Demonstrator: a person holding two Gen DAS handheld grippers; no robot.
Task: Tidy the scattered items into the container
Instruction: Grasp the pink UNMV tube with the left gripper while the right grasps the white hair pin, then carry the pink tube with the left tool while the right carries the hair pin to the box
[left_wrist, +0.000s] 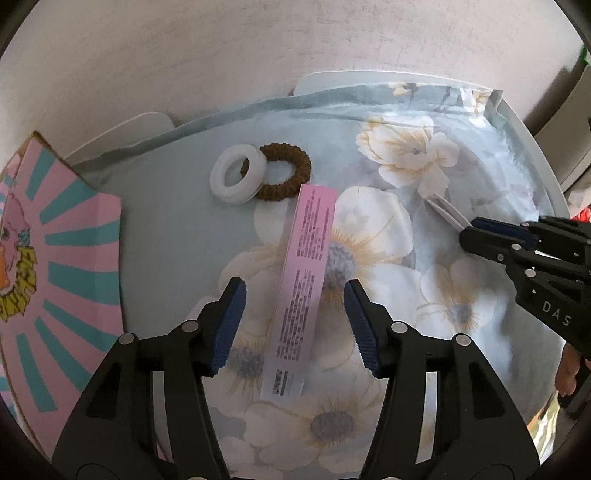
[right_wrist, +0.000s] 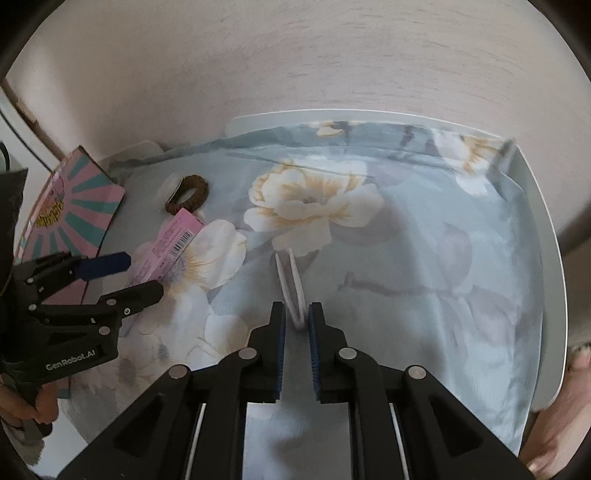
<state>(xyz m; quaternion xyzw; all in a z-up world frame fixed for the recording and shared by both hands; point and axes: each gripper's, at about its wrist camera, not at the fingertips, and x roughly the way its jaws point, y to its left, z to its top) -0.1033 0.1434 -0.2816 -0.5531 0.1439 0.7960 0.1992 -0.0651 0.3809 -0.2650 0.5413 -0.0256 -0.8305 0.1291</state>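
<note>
A long pink box (left_wrist: 299, 291) lies on the floral cloth (left_wrist: 402, 155), between the open fingers of my left gripper (left_wrist: 294, 302), which straddles its middle. It also shows in the right wrist view (right_wrist: 166, 247). A white ring (left_wrist: 237, 178) overlaps a brown hair tie (left_wrist: 291, 173) beyond the box. My right gripper (right_wrist: 297, 317) is shut on a white clip (right_wrist: 291, 284); in the left wrist view that clip (left_wrist: 445, 210) sticks out of the gripper at the right. A pink and teal patterned container (left_wrist: 55, 273) stands at the left.
The cloth covers a white table (right_wrist: 543, 236) against a pale wall. The table's rim curves along the right side. My left gripper also appears at the left of the right wrist view (right_wrist: 122, 273).
</note>
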